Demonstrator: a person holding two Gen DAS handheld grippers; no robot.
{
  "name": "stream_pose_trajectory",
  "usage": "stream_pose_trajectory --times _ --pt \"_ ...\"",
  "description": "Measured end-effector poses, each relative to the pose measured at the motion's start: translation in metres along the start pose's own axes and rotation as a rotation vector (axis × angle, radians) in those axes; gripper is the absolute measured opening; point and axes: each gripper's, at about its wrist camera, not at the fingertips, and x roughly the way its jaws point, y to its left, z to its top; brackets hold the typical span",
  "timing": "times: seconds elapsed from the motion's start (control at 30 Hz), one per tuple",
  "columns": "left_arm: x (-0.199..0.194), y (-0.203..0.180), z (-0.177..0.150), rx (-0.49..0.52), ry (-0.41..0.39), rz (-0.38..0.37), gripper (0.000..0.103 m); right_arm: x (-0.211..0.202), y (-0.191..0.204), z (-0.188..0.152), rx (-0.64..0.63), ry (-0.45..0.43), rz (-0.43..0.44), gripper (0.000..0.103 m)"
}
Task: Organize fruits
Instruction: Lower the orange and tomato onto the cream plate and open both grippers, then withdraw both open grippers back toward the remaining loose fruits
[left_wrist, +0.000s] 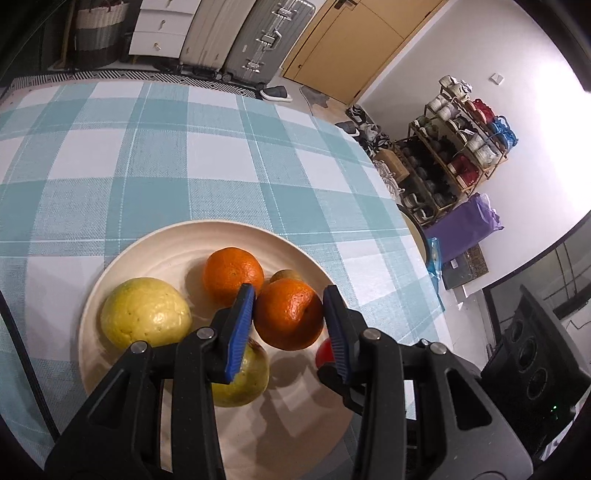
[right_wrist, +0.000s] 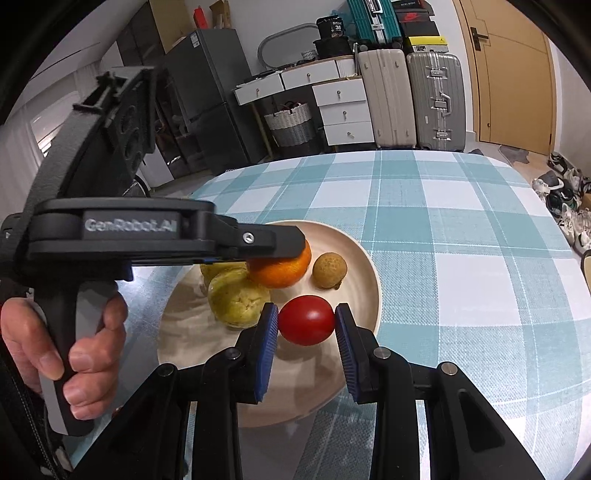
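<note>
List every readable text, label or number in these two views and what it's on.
"GenRobot.AI": on the side of the left gripper, seen in the right wrist view.
"36": on the black tub on top of the drawers; the smaller print above it is too blurred to read.
Boxes on the suitcases: labels unreadable.
Left wrist view: none.

A cluttered room behind a checked table

Far side: a grey suitcase (right_wrist: 436, 99) and a cream suitcase (right_wrist: 384, 98) stand beside white drawers (right_wrist: 341, 112), a woven basket (right_wrist: 290, 123) and a dark fridge (right_wrist: 214, 99); a wooden door (right_wrist: 513, 74) is at right, a shoe rack (left_wrist: 447, 147) against a bright white wall (left_wrist: 443, 48).
</note>
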Motion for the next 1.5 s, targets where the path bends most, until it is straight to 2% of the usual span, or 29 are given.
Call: stream_pose_trajectory --times 0.07,0.13,0.3,0.4,0.5,0.63,0.73,0.83,0.93,1.13,1.23,1.37,1.5 --pt "0.0 0.0 0.0 -0.007 -0.007 0.017 0.036 0.004 -0.001 0.001 0.007 0.003 0.005 0.036" --pt "0.001 0.001 0.001 -0.013 -0.004 0.036 0.042 0.006 -0.003 0.003 0.012 0.001 0.016 0.051" --pt "-0.011 0.002 -0.002 -0.021 -0.025 0.045 0.044 -0.001 -0.002 0.002 0.021 -0.035 0.038 0.055" --pt "-0.022 0.0 -0.005 -0.02 -0.043 0.049 0.046 -0.008 -0.003 -0.002 0.023 -0.045 0.03 0.067" --pt "-0.032 -0.004 -0.008 -0.016 -0.058 0.06 0.046 -0.018 -0.004 -0.007 0.032 -0.065 0.025 0.068" --pt "-0.045 -0.01 -0.017 -0.006 -0.065 0.079 0.046 -0.027 -0.003 -0.011 0.041 -0.061 0.0 0.077" --pt "-0.055 -0.016 -0.025 0.012 -0.072 0.104 0.046 -0.036 -0.003 -0.015 0.049 -0.072 -0.009 0.077" --pt "-0.069 -0.021 -0.035 0.027 -0.093 0.133 0.047 -0.048 -0.001 -0.018 0.058 -0.097 -0.011 0.085" --pt "-0.085 -0.024 -0.046 0.033 -0.121 0.163 0.06 -0.058 0.003 -0.02 0.051 -0.116 -0.023 0.088" --pt "-0.115 -0.026 -0.068 0.019 -0.18 0.195 0.067 -0.072 0.013 -0.028 0.054 -0.118 -0.03 0.089" --pt "-0.127 -0.027 -0.078 0.02 -0.206 0.237 0.08 -0.079 0.019 -0.032 0.04 -0.129 -0.038 0.09" --pt "-0.145 -0.029 -0.093 0.025 -0.235 0.291 0.082 -0.092 0.027 -0.034 0.018 -0.16 -0.067 0.09" --pt "-0.158 -0.03 -0.106 0.027 -0.248 0.304 0.085 -0.106 0.031 -0.034 0.02 -0.203 -0.075 0.098"
